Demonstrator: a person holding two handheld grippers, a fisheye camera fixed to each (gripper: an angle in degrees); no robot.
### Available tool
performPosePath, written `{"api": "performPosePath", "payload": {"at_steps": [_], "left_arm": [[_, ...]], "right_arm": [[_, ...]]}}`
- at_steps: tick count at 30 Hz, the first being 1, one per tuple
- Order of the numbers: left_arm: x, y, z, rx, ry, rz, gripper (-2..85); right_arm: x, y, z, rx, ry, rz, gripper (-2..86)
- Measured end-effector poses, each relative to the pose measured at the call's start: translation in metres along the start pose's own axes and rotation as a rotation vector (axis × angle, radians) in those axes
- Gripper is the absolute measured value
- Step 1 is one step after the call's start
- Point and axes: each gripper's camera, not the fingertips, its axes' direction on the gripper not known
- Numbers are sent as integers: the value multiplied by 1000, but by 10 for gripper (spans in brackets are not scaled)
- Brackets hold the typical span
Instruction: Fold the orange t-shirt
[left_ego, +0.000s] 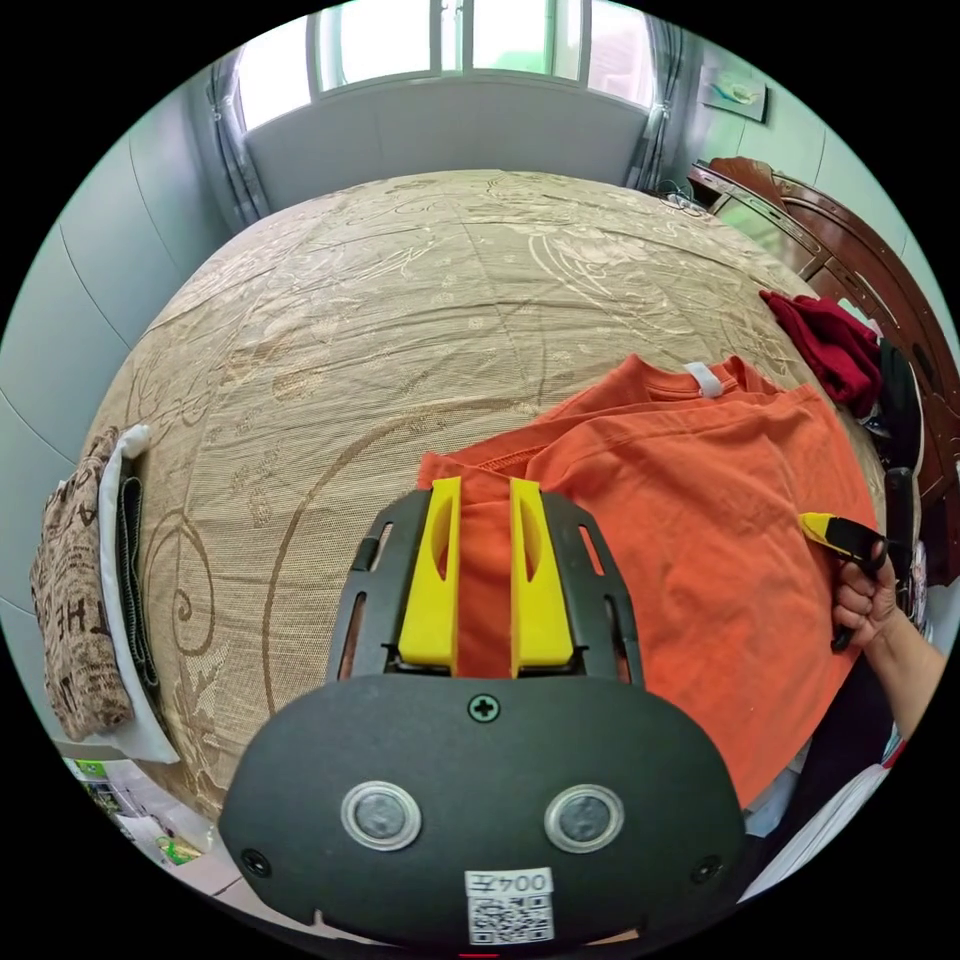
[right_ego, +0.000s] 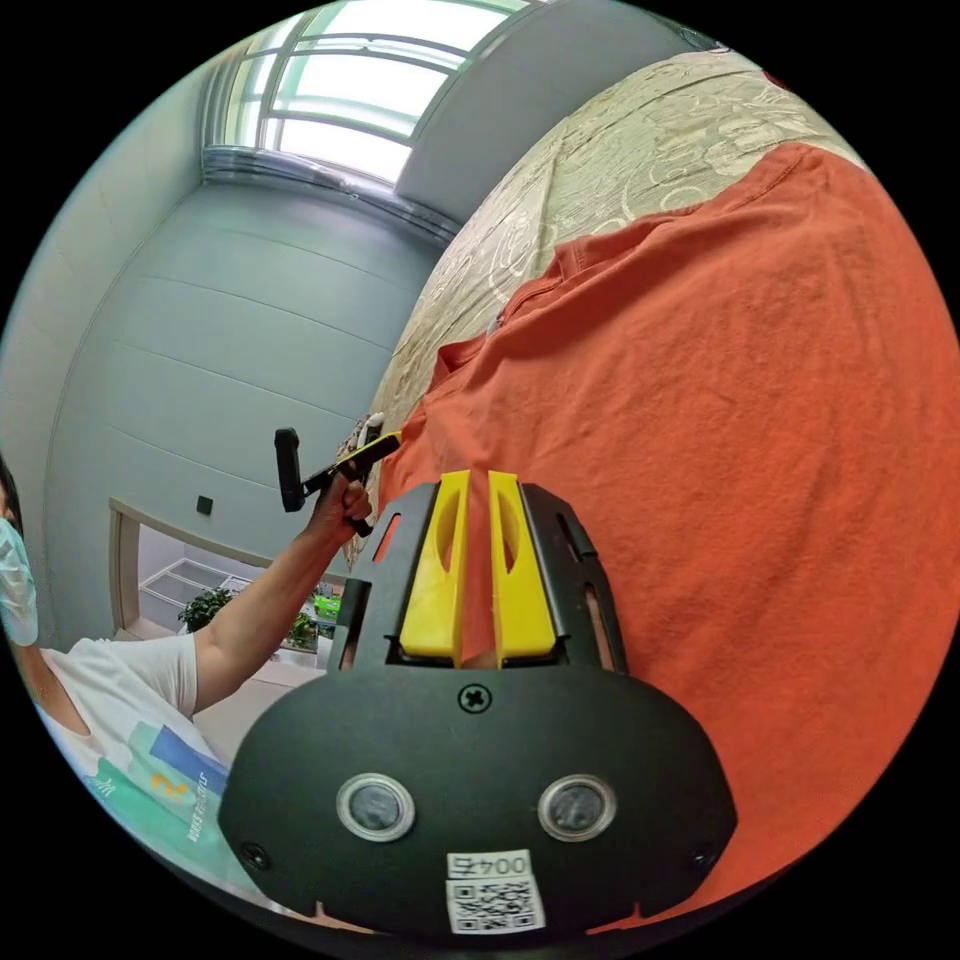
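The left tool (left_ego: 485, 490) has its yellow jaws closed on a fold of the orange t-shirt (left_ego: 690, 540), which lies on the bed (left_ego: 380, 320) — collar toward the headboard (left_ego: 850, 270). At the shirt's far edge a hand (left_ego: 868, 598) holds the right tool (left_ego: 825, 527). A red garment (left_ego: 830, 345) lies near the headboard — folded clothes (left_ego: 90, 590) at the opposite edge.

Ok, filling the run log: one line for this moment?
left gripper: shut on shirt | right gripper: shut on shirt | shirt: on bed
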Motion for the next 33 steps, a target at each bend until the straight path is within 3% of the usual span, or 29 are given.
{"api": "performPosePath", "payload": {"at_steps": [12,17,22,25,27,30,32,33], "left_arm": [[1,-3,18,-17,-22,-29,20],[-47,9,13,86,192,-269,11],[-115,46,31,162,434,-663,5],[-127,65,22,281,531,-727,4],[-115,66,13,315,583,-655,3],[-82,62,23,159,567,-508,3],[-78,70,42,33,458,-541,3],[-85,80,45,59,521,-607,3]], "right_arm": [[24,26,-6,-8,32,4,-7],[25,34,-7,-11,45,-1,-8],[22,41,-7,-14,57,-5,-7],[18,46,-7,-14,70,-9,-7],[14,49,-7,-13,74,-12,-7],[6,52,-5,-13,90,-17,-7],[1,54,-4,-16,97,-16,-7],[-3,54,-4,-20,102,-12,-7]]}}
